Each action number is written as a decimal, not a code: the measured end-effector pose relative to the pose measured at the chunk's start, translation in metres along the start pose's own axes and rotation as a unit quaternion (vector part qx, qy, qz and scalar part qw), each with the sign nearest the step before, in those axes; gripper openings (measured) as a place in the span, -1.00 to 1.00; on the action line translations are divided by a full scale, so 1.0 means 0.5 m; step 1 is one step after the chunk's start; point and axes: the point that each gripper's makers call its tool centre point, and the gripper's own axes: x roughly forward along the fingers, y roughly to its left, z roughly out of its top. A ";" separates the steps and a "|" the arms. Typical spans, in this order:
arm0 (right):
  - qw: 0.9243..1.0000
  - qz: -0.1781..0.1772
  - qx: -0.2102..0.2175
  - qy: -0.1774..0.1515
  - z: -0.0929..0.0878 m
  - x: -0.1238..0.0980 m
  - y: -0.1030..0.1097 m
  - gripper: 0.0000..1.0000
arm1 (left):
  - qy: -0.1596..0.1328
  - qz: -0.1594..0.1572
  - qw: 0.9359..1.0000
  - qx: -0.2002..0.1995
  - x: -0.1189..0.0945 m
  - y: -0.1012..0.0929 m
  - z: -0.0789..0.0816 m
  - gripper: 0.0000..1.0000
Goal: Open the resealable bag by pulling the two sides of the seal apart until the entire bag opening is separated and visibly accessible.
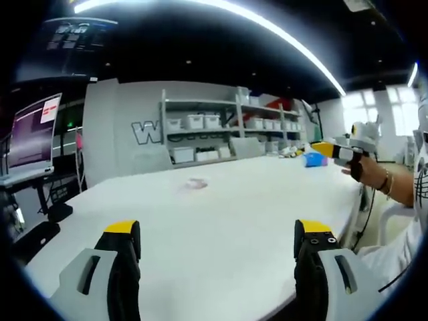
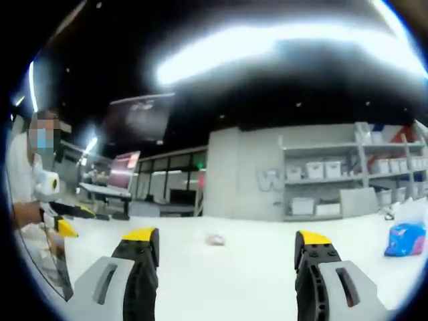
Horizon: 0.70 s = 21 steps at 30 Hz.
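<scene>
Left gripper view: left gripper (image 1: 217, 244) low over the near edge of the white tabletop (image 1: 227, 214), jaws spread wide, holding nothing. Small clear resealable bag (image 1: 196, 183) flat toward the far edge, well apart. Right gripper (image 1: 334, 151) past the right edge; fingers' state not discernible.

Right gripper view: right gripper (image 2: 227, 257) spread wide, holding nothing. Bag (image 2: 215, 239) small, blurred, mid-tabletop. Blue packet (image 2: 405, 239) near the right edge.

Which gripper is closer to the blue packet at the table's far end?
Right. The right gripper sits just beside the blue packet in the left gripper view; the left gripper, jaws open, is far back across the table.
</scene>
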 end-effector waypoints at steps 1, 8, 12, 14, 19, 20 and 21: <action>1.000 0.000 0.000 0.002 -0.002 -0.001 0.001 0.68 | -0.001 0.002 1.000 -0.001 -0.002 0.002 0.000 0.88; 1.000 -0.005 -0.005 0.008 -0.009 -0.014 0.002 0.67 | -0.009 0.015 1.000 -0.013 -0.009 0.023 0.005 0.88; 1.000 -0.009 -0.003 0.015 -0.016 -0.020 0.000 0.66 | -0.010 0.019 1.000 -0.010 -0.008 0.028 0.006 0.87; 1.000 -0.012 -0.002 0.019 -0.019 -0.025 -0.003 0.66 | -0.010 0.018 1.000 -0.010 -0.007 0.027 0.007 0.87; 1.000 -0.021 0.001 0.023 -0.025 -0.035 -0.008 0.65 | -0.009 0.020 1.000 -0.010 -0.007 0.029 0.007 0.87; 0.999 -0.021 0.001 0.024 -0.026 -0.036 -0.007 0.65 | -0.008 0.020 1.000 -0.010 -0.007 0.029 0.006 0.86; 0.999 -0.021 0.000 0.026 -0.028 -0.036 -0.007 0.65 | -0.007 0.021 1.000 -0.010 -0.006 0.030 0.006 0.86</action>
